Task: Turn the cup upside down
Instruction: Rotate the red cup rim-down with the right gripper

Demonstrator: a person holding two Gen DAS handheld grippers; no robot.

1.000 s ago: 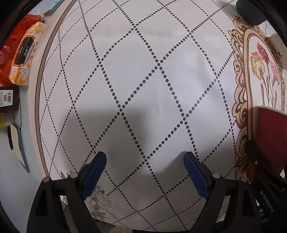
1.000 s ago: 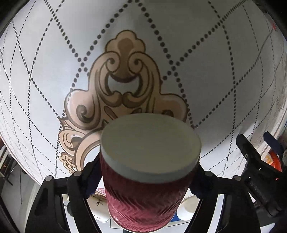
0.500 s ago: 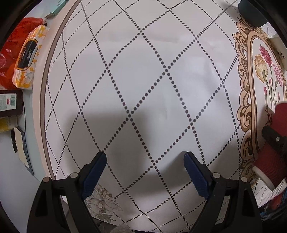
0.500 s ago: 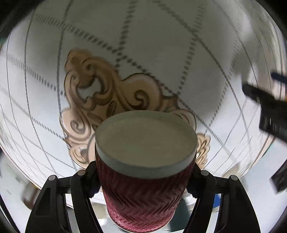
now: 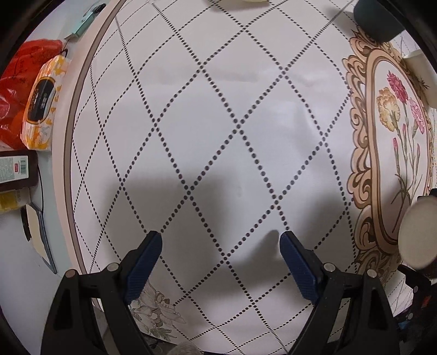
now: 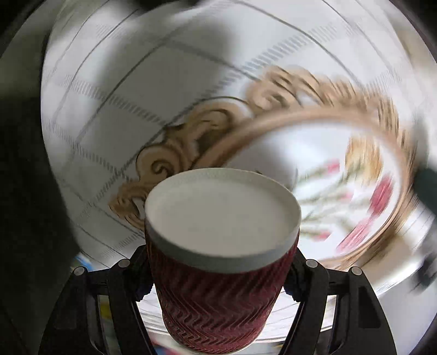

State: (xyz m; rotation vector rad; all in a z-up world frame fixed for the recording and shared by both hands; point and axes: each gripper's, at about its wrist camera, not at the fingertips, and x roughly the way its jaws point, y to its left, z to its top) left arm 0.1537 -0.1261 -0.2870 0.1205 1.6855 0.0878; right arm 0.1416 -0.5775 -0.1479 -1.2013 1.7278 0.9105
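A dark red ribbed paper cup (image 6: 218,297) with a white flat end facing the camera is clamped between the fingers of my right gripper (image 6: 218,286), held above the table. The table behind it is motion-blurred. In the left wrist view the cup's white round end (image 5: 418,234) shows at the right edge, over the floral medallion. My left gripper (image 5: 220,262) is open and empty, its blue pads (image 5: 144,262) wide apart above the dotted-diamond tablecloth (image 5: 218,123).
Off the table's left edge lie a yellow wet-wipe pack (image 5: 41,101), a red plastic bag (image 5: 13,90) and a dark box (image 5: 16,172). A dark green round object (image 5: 379,19) and a cream object (image 5: 422,76) sit at the far right.
My right gripper has swung and rotated with the cup; the ornament behind it shifted and blurred. In the left view the cup turned from showing its red side to showing its white end.
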